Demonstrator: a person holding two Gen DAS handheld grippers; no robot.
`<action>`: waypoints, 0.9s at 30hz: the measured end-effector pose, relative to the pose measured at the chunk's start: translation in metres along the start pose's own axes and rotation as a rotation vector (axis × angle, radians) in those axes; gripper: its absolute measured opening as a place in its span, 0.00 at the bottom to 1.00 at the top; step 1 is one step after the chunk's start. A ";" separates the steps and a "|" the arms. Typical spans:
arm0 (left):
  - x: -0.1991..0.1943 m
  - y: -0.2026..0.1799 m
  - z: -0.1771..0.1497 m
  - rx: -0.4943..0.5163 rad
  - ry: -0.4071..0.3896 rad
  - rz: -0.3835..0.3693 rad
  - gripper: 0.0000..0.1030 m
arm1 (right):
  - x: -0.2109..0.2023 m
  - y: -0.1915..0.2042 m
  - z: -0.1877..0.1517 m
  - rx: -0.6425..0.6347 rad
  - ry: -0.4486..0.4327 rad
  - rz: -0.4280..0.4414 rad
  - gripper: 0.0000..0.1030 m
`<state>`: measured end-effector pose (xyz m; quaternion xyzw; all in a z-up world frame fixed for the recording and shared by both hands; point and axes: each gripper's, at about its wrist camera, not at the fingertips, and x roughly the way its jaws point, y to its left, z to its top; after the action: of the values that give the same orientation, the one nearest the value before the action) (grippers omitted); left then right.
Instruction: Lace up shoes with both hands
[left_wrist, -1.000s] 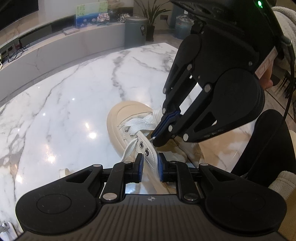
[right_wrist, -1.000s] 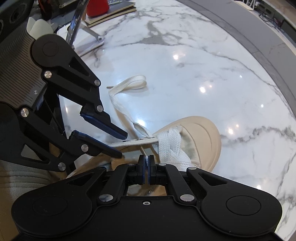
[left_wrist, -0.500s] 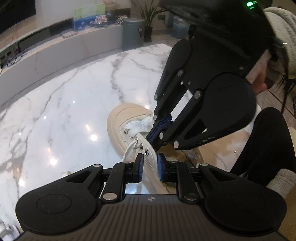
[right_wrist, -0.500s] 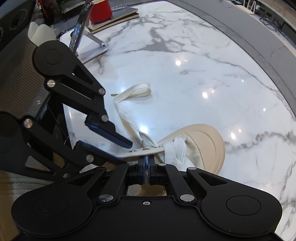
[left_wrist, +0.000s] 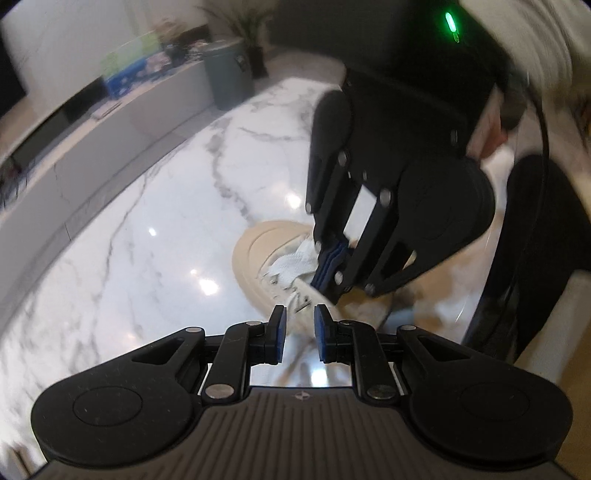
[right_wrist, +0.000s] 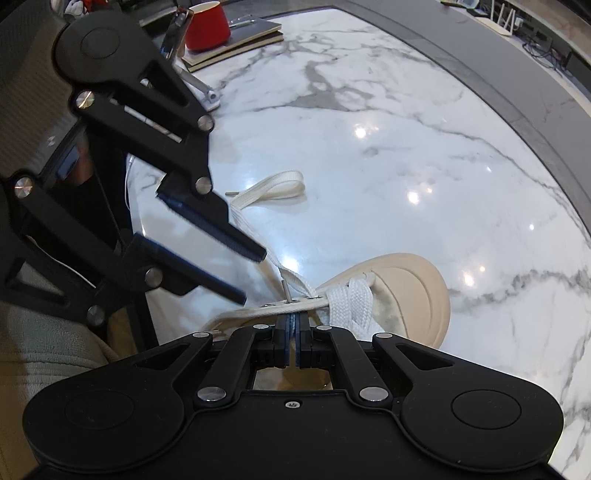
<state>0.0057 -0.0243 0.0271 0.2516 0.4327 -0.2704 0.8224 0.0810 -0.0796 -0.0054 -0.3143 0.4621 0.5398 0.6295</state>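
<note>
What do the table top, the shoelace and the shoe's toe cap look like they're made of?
Table top: polished marble or a look-alike, grey veins, sharp reflections. Shoelace: flat woven white fabric, visible weave. Toe cap: matte cream rubber, probably; smooth, ridged.

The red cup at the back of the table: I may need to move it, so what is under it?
The red cup stands on a stack of dark flat books or pads on the marble table. The left gripper hides the stack's near end.
</note>
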 end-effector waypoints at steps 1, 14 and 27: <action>0.004 -0.003 0.000 0.039 0.008 0.013 0.16 | 0.000 0.000 0.000 0.001 -0.003 0.002 0.01; 0.038 -0.022 0.004 0.390 0.062 0.026 0.16 | -0.002 -0.006 -0.003 0.012 -0.013 0.034 0.01; 0.051 -0.049 -0.006 0.774 0.098 0.058 0.16 | -0.002 -0.012 -0.005 0.019 -0.029 0.064 0.01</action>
<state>-0.0056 -0.0676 -0.0282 0.5679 0.3303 -0.3779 0.6524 0.0915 -0.0879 -0.0069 -0.2857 0.4678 0.5598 0.6215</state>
